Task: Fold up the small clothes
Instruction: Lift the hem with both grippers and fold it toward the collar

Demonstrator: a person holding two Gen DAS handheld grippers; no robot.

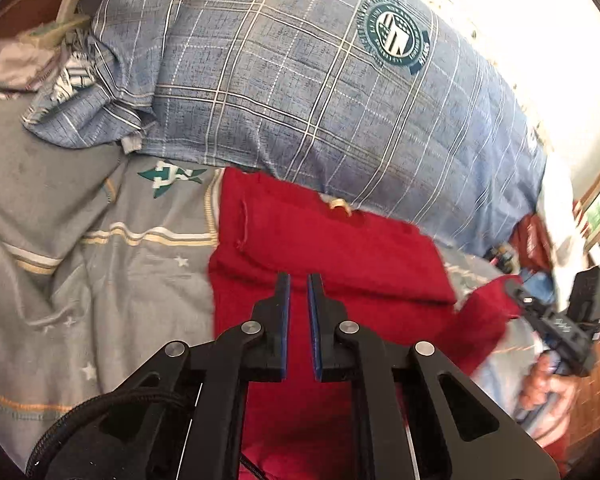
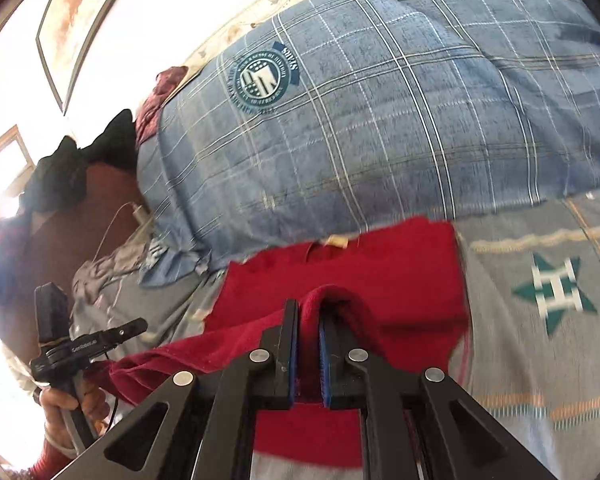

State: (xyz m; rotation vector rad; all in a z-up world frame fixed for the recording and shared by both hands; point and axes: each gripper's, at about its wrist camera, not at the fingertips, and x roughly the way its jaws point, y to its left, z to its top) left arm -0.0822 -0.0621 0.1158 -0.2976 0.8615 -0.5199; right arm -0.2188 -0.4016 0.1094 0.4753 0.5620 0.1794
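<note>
A red garment [image 1: 340, 240] lies partly folded on the grey bed sheet [image 1: 80, 260], in front of a blue plaid quilt. My left gripper [image 1: 298, 280] hovers over it with its jaws nearly together and red cloth filling the narrow gap. From the right wrist view, a raised strip of the red garment [image 2: 400, 272] runs to the left gripper [image 2: 142, 325]. My right gripper [image 2: 308, 308] is shut on a hump of the red cloth that stands up between its pads. The right gripper [image 1: 516, 288] also shows at the garment's right corner, blurred.
The bulky blue plaid quilt [image 2: 380, 120] fills the back of the bed. Crumpled clothes [image 1: 20, 64] lie at the far left. A dark wooden headboard [image 2: 80, 220] with a black cloth [image 2: 60, 172] and a white cable [image 2: 136, 212] stands beyond. A hand [image 2: 60, 404] grips the left handle.
</note>
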